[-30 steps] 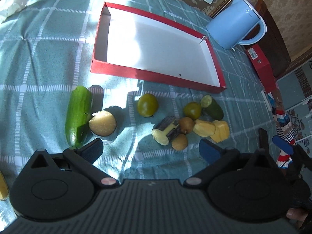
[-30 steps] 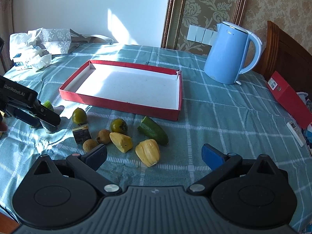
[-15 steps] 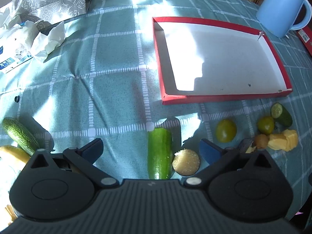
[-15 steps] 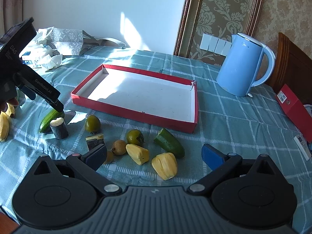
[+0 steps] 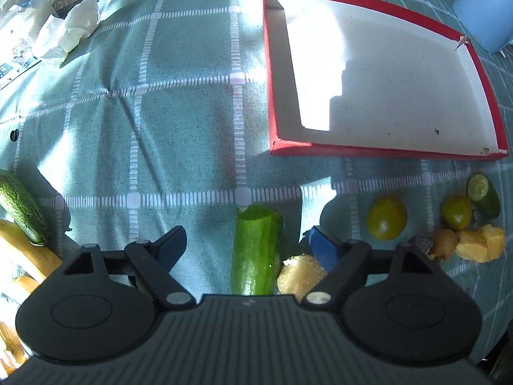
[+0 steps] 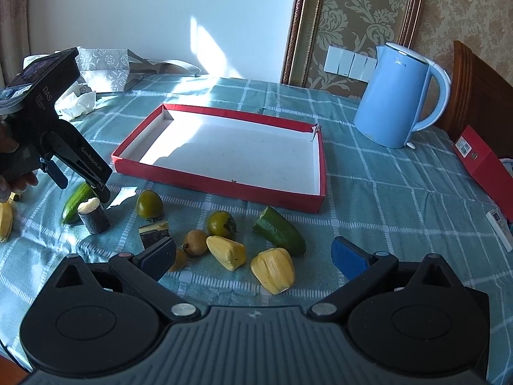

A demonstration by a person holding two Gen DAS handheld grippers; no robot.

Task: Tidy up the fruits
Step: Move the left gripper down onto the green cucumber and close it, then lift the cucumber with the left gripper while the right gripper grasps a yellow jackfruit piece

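An empty red box with a white floor lies on the checked cloth. My left gripper is open and hovers over a cut cucumber piece and a sugarcane stub. My right gripper is open and empty above two yellow jackfruit pieces. Near them lie two green tomatoes, a brown round fruit, a dark sugarcane piece and a short cucumber piece.
A blue kettle stands behind the box on the right. A red carton and a remote lie at the right edge. Crumpled tissues and a bag lie far left. Another cucumber and bananas lie at the left.
My left gripper has swung left and dropped lower over the cucumber piece and sugarcane stub. My right gripper has drawn back a little and stays open.
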